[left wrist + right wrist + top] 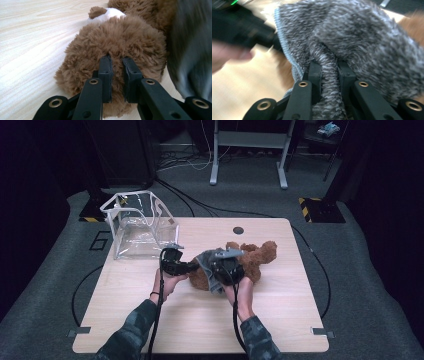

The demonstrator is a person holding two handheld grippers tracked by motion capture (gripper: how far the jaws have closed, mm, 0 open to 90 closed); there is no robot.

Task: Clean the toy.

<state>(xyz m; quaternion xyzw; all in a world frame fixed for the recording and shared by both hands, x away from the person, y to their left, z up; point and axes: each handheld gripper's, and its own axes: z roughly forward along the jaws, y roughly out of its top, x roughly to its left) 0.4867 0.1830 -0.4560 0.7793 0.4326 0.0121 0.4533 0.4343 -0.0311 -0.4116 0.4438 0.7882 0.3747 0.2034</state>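
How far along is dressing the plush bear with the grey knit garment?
Both grips look made: the left gripper is shut on the plush bear, and the right gripper pinches a fold of the grey knit garment. The garment lies bunched against the bear; working it on or off remains.

I see a brown plush bear (250, 260) with a white patch near one small brown tuft. The cloth (362, 45) on it is mottled grey, flecked dark and light, with a pale blue edge. Both my tools, the left tool (117, 75) and the right tool (329, 77), are black with brass-coloured rivets. The desk (280, 320) is pale wood grain. The bag (137, 222) is clear with white trim. My sleeves (130, 335) are camouflage green-grey. The floor (370, 270) is grey carpet.
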